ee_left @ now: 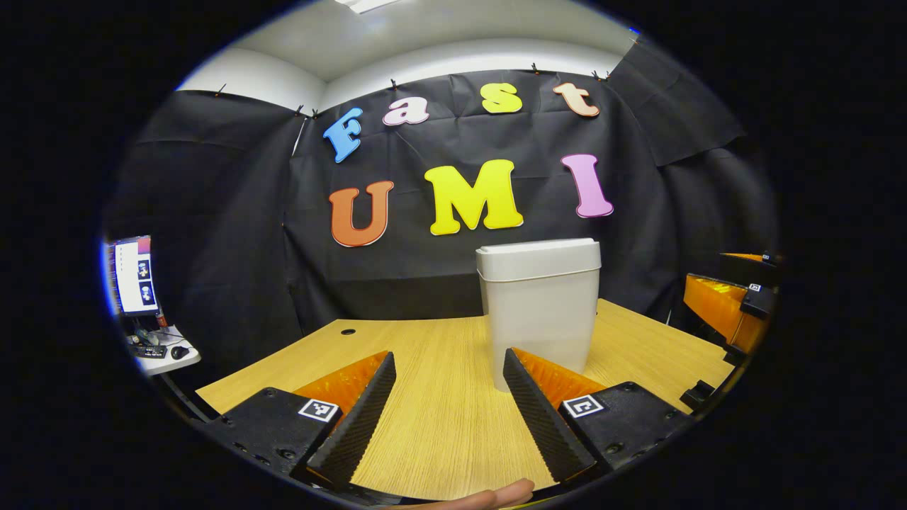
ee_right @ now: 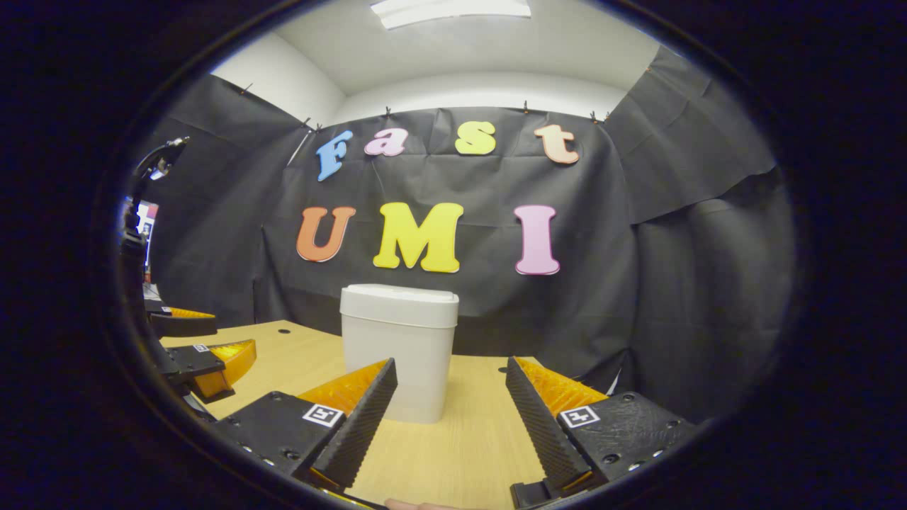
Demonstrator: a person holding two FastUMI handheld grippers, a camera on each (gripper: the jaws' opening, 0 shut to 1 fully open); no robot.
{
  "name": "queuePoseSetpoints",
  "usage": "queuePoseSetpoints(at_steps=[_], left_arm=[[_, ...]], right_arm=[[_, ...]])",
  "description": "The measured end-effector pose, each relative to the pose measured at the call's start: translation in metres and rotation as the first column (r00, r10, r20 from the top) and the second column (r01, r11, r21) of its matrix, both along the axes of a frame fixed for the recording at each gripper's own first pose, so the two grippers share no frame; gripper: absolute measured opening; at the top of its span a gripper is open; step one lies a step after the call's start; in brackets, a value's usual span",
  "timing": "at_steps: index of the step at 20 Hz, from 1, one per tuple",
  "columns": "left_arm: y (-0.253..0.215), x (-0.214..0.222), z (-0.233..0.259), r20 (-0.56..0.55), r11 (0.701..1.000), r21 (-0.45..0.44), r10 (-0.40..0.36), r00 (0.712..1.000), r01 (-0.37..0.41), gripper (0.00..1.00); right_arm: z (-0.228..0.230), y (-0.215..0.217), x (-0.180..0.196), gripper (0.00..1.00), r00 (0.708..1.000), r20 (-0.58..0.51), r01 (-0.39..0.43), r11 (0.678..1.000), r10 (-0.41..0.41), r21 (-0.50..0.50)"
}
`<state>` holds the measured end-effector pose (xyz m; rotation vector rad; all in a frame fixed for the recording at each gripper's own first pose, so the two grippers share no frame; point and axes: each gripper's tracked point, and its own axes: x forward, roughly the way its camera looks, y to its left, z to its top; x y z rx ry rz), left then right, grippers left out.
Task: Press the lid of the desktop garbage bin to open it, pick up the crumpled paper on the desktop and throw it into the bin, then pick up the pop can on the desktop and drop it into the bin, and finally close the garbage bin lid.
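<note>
Only the bin (ee_left: 540, 312) stands on the open desk (ee_left: 439, 425), apparently.

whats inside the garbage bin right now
Cannot be seen: the garbage bin stands on the wooden table with its lid shut, and its opaque walls hide whatever is inside.

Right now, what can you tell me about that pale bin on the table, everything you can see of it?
The bin is a pale, off-white container that looks like matte plastic, tall with rounded corners and narrowing slightly toward its base. Its lid is a flat cap with a rim overhanging the body, and it sits closed. The bin stands upright on the light wooden table, in front of the black cloth wall. Nothing touches it but the tabletop; both grippers are short of it.
</note>
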<state>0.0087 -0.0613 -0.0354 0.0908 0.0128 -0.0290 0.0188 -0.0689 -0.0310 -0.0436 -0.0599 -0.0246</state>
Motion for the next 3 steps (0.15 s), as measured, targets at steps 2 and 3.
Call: queuePoseSetpoints(at_steps=[2, 3], left_arm=[[0.0, -0.005, 0.01, 0.028, 1.0, 0.015, -0.005, 1.0, 0.005, 0.99], [0.0, -0.006, 0.014, 0.042, 1.0, 0.028, -0.004, 0.999, 0.003, 0.99]], right_arm=[[0.003, 0.002, -0.002, 0.95, 1.0, 0.01, -0.009, 1.0, 0.009, 0.003], [0.005, 0.005, -0.003, 0.95, 1.0, 0.017, -0.018, 1.0, 0.018, 0.006]])
